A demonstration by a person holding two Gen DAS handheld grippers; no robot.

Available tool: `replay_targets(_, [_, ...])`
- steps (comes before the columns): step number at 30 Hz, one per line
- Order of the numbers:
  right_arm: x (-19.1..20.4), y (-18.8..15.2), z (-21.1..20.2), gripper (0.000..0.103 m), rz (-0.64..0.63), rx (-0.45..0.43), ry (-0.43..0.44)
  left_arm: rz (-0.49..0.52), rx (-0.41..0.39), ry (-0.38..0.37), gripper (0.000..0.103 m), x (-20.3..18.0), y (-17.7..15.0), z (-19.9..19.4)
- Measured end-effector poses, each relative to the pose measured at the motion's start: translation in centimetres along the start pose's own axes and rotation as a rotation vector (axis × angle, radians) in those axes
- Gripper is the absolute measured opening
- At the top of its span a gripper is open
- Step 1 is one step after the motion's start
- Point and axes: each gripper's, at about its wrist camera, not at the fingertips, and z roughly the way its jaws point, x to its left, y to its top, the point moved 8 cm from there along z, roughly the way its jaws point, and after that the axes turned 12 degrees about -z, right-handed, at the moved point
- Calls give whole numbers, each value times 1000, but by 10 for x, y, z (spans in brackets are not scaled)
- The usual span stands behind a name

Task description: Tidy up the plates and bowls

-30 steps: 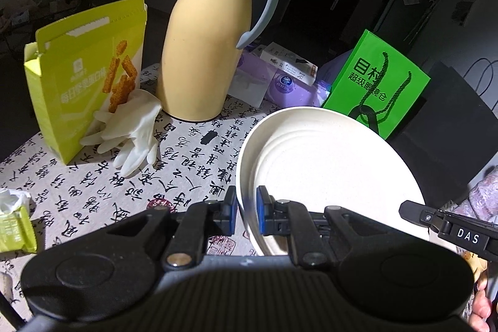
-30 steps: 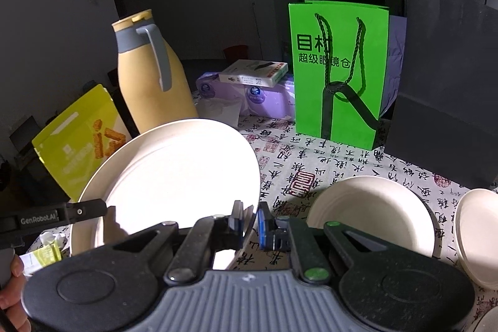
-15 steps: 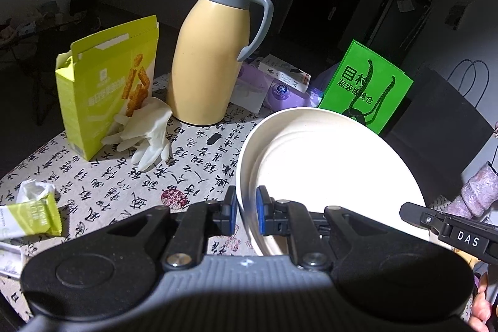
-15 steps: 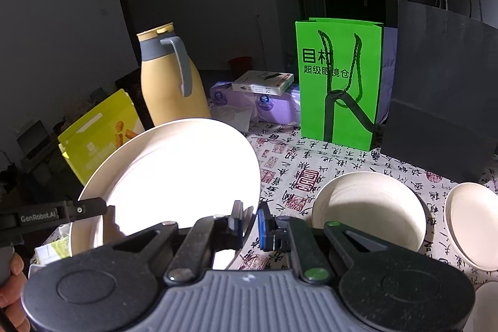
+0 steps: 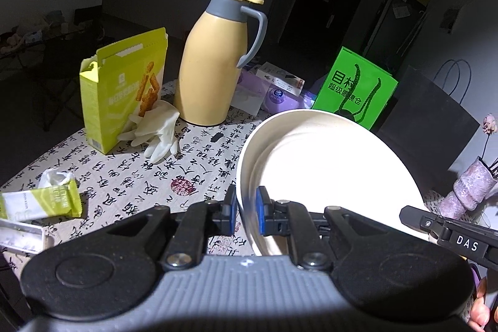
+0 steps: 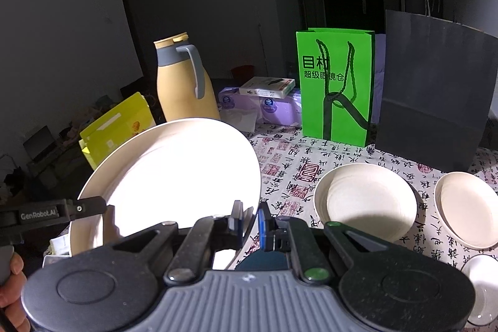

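Left claw [image 5: 246, 209] clamped on the near left rim of the big cream plate [image 5: 326, 173], blue pads either side of the edge. Right claw [image 6: 250, 223] clamped on the same plate's opposite rim; in the right wrist view the plate [image 6: 174, 176] spreads up and left of the pinch. Plate held clear of the surface [image 5: 124, 173], tilted, between both claws. Right of the right claw, on the calligraphy-print cloth: cream bowl [image 6: 365, 201], then another cream bowl [image 6: 467, 209] just beside it, and a small white dish [image 6: 481, 285] at the lower right edge. Ahead of the left claw: yellow thermos jug [image 5: 214, 61], upright, with a white rubber glove [image 5: 155, 129] and an open yellow-green snack box [image 5: 121, 89] to its left. Green paper bag [image 6: 337, 89] ahead-right of the right claw, dark paper bag [image 6: 435, 89] beside it. Purple tissue packs [image 6: 264, 106] with a small box on top between jug and green bag. Snack wrapper [image 5: 40, 201] far left of the left claw.
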Motion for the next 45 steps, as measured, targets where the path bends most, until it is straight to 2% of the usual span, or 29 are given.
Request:
replay_targets(27, [3, -55, -89, 9, 40, -56, -30, 57, -25, -44, 13, -15, -59, -76])
replay_targets(45, [-7, -88, -135, 9, 72, -82, -85, 89, -16, -103, 12, -35, -91, -94])
